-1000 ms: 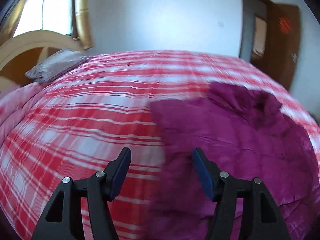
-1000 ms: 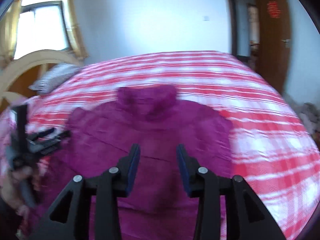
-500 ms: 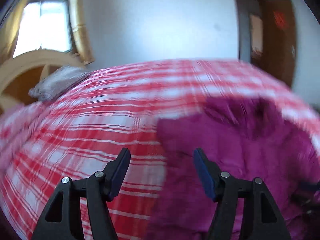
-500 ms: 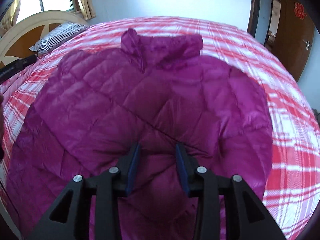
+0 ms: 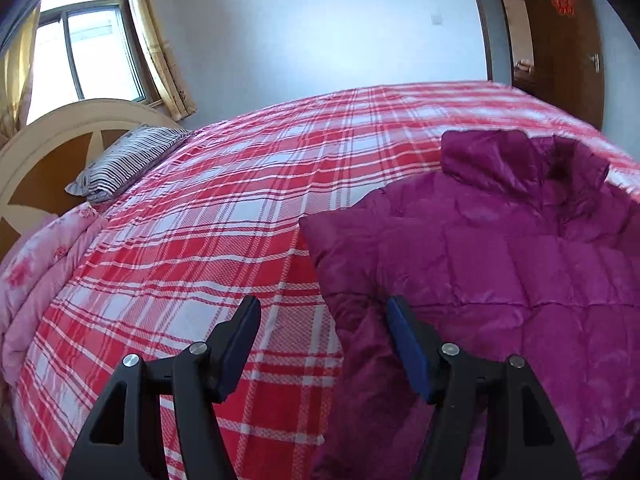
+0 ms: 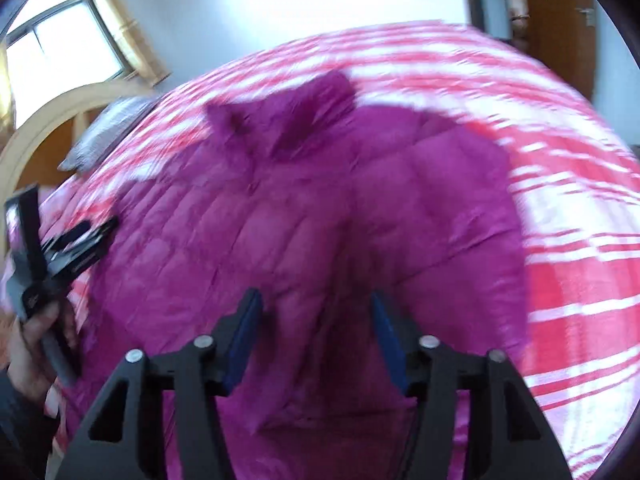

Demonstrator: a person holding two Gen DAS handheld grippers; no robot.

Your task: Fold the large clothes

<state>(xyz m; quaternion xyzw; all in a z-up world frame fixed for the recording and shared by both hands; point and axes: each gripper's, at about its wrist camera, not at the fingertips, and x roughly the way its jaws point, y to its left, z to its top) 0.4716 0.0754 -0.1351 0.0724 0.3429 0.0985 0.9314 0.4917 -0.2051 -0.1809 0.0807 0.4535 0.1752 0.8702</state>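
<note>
While spread face-up on the plaid bedspread (image 5: pixel 224 240), magenta quilted jacket (image 5: pixel 500 264): collar (image 5: pixel 520 160) toward the far side of the bed, body flat, near edge reaching toward both grippers. No fold visibly begun.

Left gripper (image 5: pixel 322 344): jaws spread wide, nothing pinched; straddles the jacket's left edge, one pad over bare plaid, the other over purple fabric. Risk: closing here takes bedspread together with jacket, so a lift drags the cover along and skews the fold.

Right gripper (image 6: pixel 314 332): jaws apart, just widened, no cloth pressed between the pads; poised over a raised pucker in the lower middle of the jacket. View blurred, so contact with the fabric cannot be judged. Risk: slick, puffy shell likely to slide out of a shallow pinch; a grab at mid-panel rather than hem or side seam likely to bunch the quilting instead of turning a clean edge.

Further risk: uneven lifting by the two grippers, twisting the garment; trapped air springing any fold back open.

Left-hand unit also seen from the right wrist view, held in a hand (image 6: pixel 28 344) at the jacket's left margin.

Surroundings: striped pillow (image 5: pixel 120 160), pink quilt (image 5: pixel 36 280), curved headboard (image 5: pixel 52 152), window (image 5: pixel 84 52), brown door (image 5: pixel 560 40); all well apart from the jacket.
</note>
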